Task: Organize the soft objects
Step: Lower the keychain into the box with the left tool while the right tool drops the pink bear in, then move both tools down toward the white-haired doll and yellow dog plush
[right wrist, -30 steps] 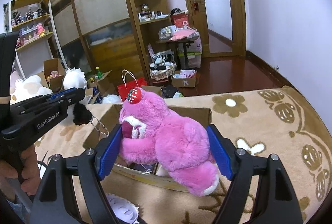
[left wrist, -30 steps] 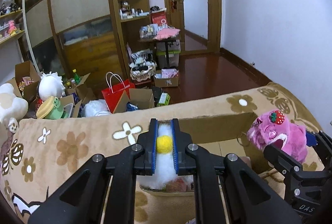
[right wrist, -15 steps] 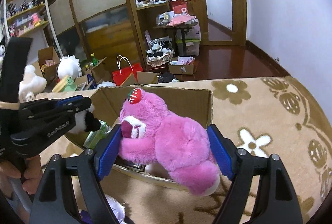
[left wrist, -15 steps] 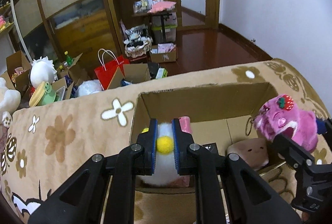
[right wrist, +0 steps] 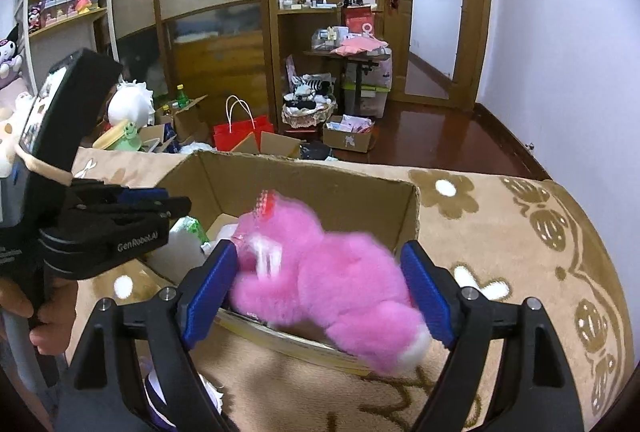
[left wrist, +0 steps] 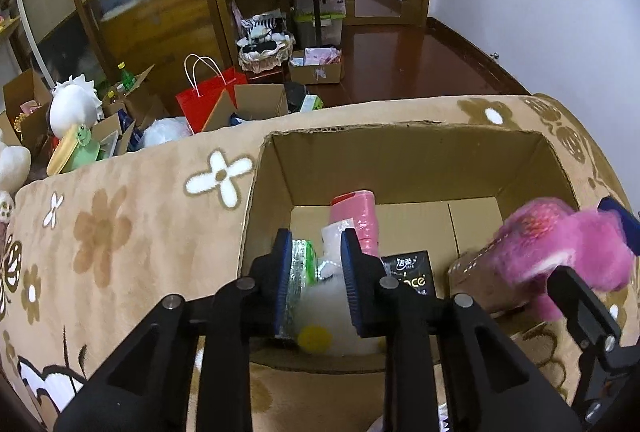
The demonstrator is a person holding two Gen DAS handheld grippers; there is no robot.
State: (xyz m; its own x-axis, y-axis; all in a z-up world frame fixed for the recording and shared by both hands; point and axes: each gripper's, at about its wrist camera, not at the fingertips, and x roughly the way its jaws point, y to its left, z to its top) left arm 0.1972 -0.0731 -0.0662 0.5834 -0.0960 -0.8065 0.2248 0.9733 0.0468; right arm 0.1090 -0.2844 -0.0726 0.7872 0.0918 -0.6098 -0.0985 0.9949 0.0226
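Over the cardboard box [right wrist: 304, 183], the right gripper [right wrist: 316, 288] holds the pink plush bear [right wrist: 332, 284].

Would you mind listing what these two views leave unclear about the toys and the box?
- Pink plush bear: motion-blurred in both views, so whether the right tool grips it is unclear.
- White plush: blurred; left tool hides its sides.
- Cardboard box: near floor hidden behind both tools.

"GenRobot.AI" is printed in white on the side of the left tongs [right wrist: 160, 205]. The black packet [left wrist: 412, 274] inside the cardboard box [left wrist: 400, 151] shows "ace".
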